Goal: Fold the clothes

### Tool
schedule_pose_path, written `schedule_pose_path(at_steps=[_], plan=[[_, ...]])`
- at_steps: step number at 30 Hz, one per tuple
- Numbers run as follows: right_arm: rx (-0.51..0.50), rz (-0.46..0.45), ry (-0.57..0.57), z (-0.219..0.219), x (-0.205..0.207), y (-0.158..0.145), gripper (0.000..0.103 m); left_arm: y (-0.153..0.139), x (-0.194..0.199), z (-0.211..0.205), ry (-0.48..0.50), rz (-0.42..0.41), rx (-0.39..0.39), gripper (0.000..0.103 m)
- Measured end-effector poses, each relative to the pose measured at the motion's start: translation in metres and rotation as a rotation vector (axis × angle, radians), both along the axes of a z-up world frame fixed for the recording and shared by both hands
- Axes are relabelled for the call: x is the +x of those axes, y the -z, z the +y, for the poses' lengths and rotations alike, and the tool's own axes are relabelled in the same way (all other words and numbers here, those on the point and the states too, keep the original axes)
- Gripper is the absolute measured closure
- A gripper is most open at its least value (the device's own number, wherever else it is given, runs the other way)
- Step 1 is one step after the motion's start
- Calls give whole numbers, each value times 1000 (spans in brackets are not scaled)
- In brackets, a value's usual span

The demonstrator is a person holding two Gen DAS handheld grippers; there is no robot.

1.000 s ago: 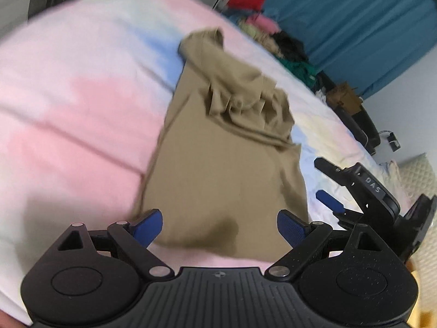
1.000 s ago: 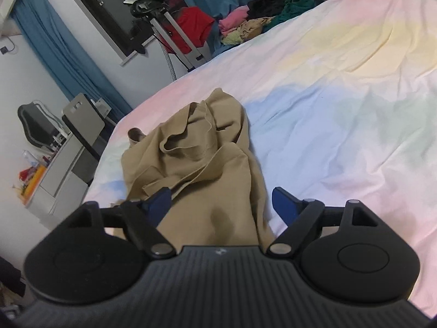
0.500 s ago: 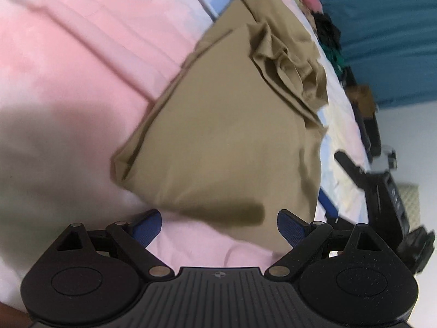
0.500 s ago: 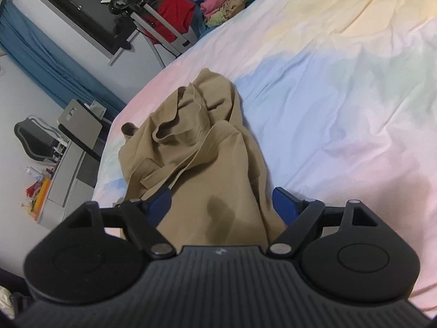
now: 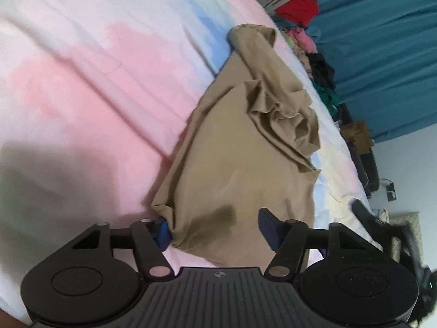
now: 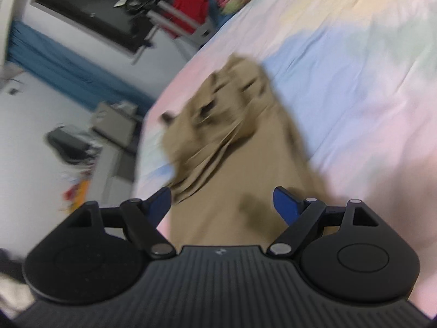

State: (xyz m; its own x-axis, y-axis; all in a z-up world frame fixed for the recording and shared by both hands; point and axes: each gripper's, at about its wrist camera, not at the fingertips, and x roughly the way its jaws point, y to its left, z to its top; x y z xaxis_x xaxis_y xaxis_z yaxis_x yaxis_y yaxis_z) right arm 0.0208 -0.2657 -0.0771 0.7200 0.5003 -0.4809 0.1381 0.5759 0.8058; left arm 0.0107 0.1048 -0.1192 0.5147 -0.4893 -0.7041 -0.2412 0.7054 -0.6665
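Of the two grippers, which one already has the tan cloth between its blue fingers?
The left gripper: its closing jaws bracket the near corner of the tan cloth. The right gripper stands wide above the cloth, which is blurred there.

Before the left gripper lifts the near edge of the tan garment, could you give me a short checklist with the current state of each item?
1. Cloth between the left gripper fingers: ok; the tan garment hem sits there as the jaws are closing.
2. Firm pinch: cannot tell; the near-left corner bunches at one finger, the other stands apart.
3. Right gripper on cloth: not ok; open above it, view blurred.
4. Garment smooth: not ok; the far part is crumpled.
5. Bedsheet beside the garment free of other clothes: ok.
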Motion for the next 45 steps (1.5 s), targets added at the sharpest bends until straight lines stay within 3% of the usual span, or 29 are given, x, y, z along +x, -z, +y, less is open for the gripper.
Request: schedule_pose_path(at_steps=[5, 7, 9, 11, 13, 16, 19, 23, 30, 36, 37, 38, 40, 43, 45], plan=[[132, 103, -114, 22, -11, 13, 18, 13, -5, 14, -68, 101, -10, 66], [171, 146, -145, 29, -13, 21, 18, 15, -8, 15, -86, 118, -23, 65], [208, 195, -161, 35, -15, 31, 19, 19, -7, 15, -85, 121, -51, 56], [250, 248, -167, 38, -16, 42, 19, 32, -4, 13, -74, 167, -174, 48], [289, 294, -161, 38, -17, 52, 19, 42, -1, 6, -75, 190, -213, 50], [326, 321, -141, 35, -18, 59, 19, 38, 2, 2, -98, 152, -175, 56], [337, 334, -109, 31, -20, 65, 19, 38, 5, 8, -149, 131, -202, 65], [340, 322, -103, 33, -20, 72, 19, 29, 4, 12, -176, 60, -206, 95], [373, 283, -32, 29, -27, 74, 20, 0, -1, 18, -203, -143, -238, 95], [312, 206, 88, 18, -33, 62, 27, -7, -7, 19, -193, -172, -218, 95], [304, 198, 104, 17, -33, 61, 32, -6, -7, 16, -190, -171, -213, 95], [288, 193, 118, 16, -33, 60, 55, -5, -8, 16, -188, -168, -206, 95], [245, 181, 146, 12, -34, 58, 86, -2, -9, 19, -178, -138, -187, 94], [191, 138, 167, 8, -35, 53, 88, 7, -13, 27, -175, -59, -178, 84], [148, 106, 161, 7, -36, 49, 89, 20, -7, 30, -179, -4, -223, 47]])
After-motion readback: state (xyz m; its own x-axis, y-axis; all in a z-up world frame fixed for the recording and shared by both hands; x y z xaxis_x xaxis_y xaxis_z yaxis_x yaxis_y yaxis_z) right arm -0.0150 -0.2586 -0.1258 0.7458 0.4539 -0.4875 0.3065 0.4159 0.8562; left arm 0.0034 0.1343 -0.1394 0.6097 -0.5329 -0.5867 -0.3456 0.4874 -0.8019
